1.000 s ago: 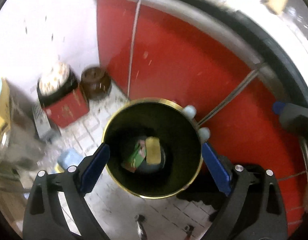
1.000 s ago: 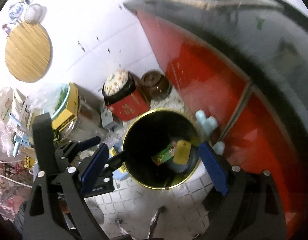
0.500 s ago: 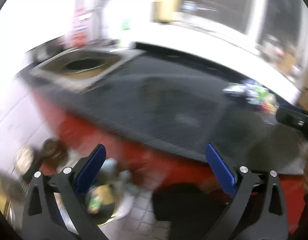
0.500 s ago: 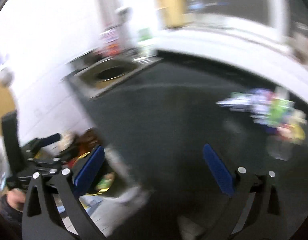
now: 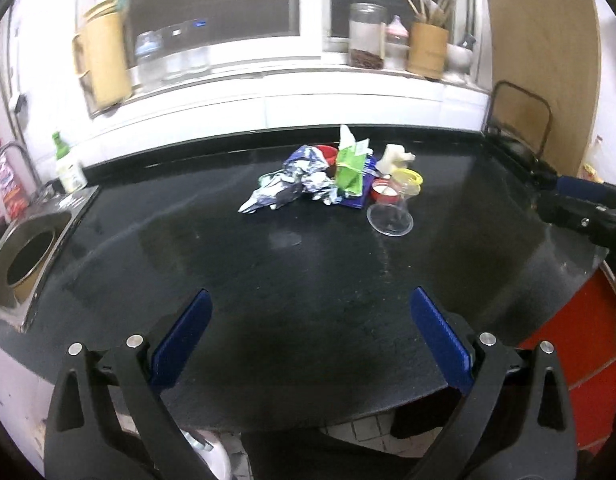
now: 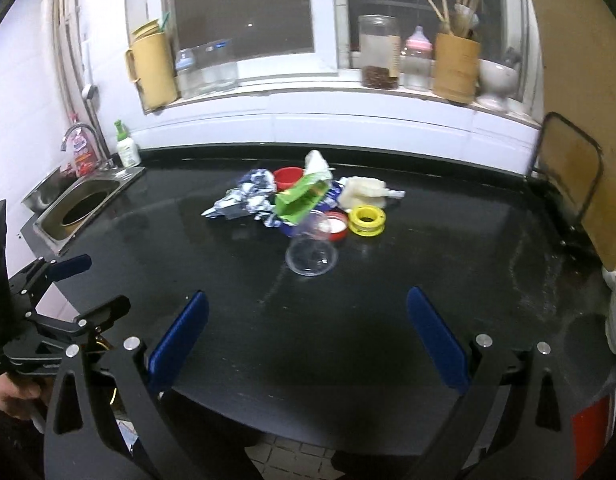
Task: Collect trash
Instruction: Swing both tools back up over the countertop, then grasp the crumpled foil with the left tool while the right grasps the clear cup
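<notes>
A pile of trash lies at the far middle of the black counter [image 5: 308, 272]: crumpled foil wrapper [image 5: 286, 184], green packet [image 5: 349, 168], clear plastic cup on its side [image 5: 389, 216], red lid [image 5: 383, 192], yellow tape roll [image 6: 367, 220], white crumpled piece [image 6: 365, 194]. My left gripper [image 5: 311, 336] is open and empty over the counter's near edge. My right gripper [image 6: 307, 336] is open and empty, likewise near the front edge. The foil [image 6: 244, 200], packet [image 6: 304, 200] and cup [image 6: 311, 254] lie well ahead of both.
A steel sink [image 6: 82, 204] with a tap sits at the left end. Jars, a bottle and a utensil holder [image 6: 455, 68] stand on the window sill. A wooden board [image 5: 547, 60] leans at the right. The red cabinet front [image 5: 587, 340] lies below the counter.
Both grippers have swung up from above the open bin on the floor to face the countertop and the trash pile. Both stay open and empty.
</notes>
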{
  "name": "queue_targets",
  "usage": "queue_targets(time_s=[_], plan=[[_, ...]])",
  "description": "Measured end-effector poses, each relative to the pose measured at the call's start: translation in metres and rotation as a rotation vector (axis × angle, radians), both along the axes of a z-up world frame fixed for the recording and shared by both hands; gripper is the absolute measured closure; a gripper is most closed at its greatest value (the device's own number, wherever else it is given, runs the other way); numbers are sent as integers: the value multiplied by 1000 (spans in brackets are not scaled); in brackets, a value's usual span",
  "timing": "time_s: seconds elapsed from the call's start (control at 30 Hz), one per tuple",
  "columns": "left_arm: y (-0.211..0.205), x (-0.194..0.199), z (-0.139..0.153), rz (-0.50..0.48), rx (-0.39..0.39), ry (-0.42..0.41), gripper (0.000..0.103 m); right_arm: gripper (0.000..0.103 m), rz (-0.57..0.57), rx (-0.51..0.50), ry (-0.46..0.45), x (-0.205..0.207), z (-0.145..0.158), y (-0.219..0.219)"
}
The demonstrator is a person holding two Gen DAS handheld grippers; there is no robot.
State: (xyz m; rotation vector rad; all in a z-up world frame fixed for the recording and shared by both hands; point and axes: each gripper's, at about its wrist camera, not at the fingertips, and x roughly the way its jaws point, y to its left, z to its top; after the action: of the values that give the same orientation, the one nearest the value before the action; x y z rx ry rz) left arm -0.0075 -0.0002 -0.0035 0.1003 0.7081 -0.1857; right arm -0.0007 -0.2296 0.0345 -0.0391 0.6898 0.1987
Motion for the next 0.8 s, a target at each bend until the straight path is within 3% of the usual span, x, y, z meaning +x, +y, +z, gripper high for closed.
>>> queue_targets(time_s=[0.23,0.4,0.57,0.8], plan=[[7,9,-3,5,5,21,6,7,-8,13,16,8,-3,-2],[17,32,-5,0,68,23,6,7,5,35,46,24,-13,0],[20,88,-4,-85,76,3,6,7,8,38,77,60,-29,4],[-2,192,-25,-195,99,25,6,7,10,35,134,133,-60,11]])
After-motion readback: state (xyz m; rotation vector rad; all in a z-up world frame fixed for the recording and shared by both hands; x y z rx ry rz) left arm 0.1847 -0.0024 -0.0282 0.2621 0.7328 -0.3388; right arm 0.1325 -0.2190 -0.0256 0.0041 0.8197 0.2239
